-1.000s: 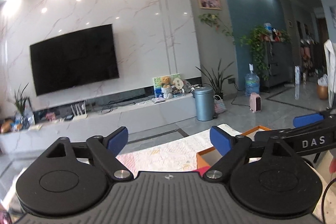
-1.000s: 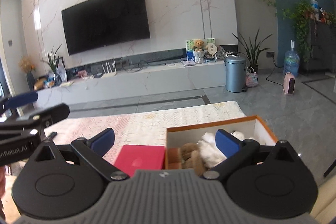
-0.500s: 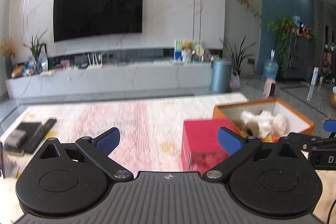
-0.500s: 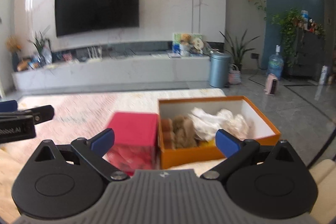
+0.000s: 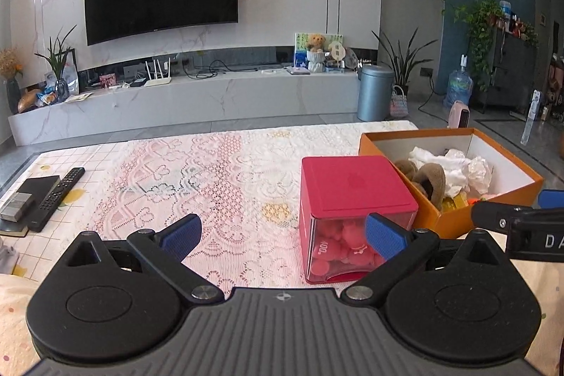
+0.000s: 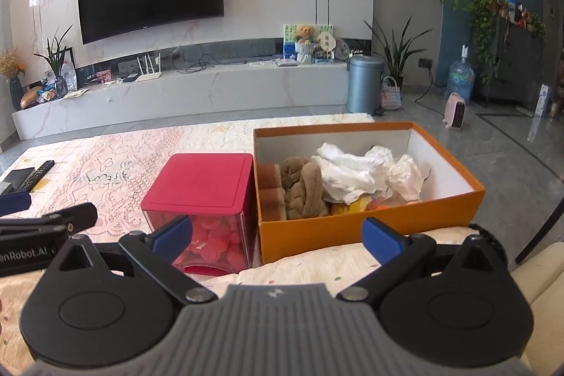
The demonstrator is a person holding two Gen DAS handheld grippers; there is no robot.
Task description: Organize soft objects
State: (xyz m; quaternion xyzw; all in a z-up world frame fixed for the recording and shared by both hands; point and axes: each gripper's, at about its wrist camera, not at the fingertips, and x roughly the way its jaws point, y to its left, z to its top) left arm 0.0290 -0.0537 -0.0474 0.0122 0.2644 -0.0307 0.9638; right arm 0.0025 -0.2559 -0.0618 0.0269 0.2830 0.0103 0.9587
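An orange box (image 6: 370, 228) stands on the lace-covered table and holds soft things: a brown plush item (image 6: 303, 185), white crumpled cloth (image 6: 349, 171) and crinkled plastic (image 6: 405, 171). It also shows in the left wrist view (image 5: 454, 217). A red-lidded clear box (image 6: 208, 185) of pink round pads stands touching its left side, seen in the left wrist view too (image 5: 352, 192). My left gripper (image 5: 282, 235) is open and empty, just before the red box. My right gripper (image 6: 278, 235) is open and empty, before both boxes.
A remote control (image 5: 56, 196) and a dark flat box (image 5: 31, 189) lie at the table's left edge. The lace tablecloth (image 5: 211, 171) covers the table. A TV wall, low cabinet and grey bin (image 5: 373, 92) stand beyond on the floor.
Both grippers have tilted down and drawn level, bringing the table and both boxes into fuller view. Both stay open and empty.
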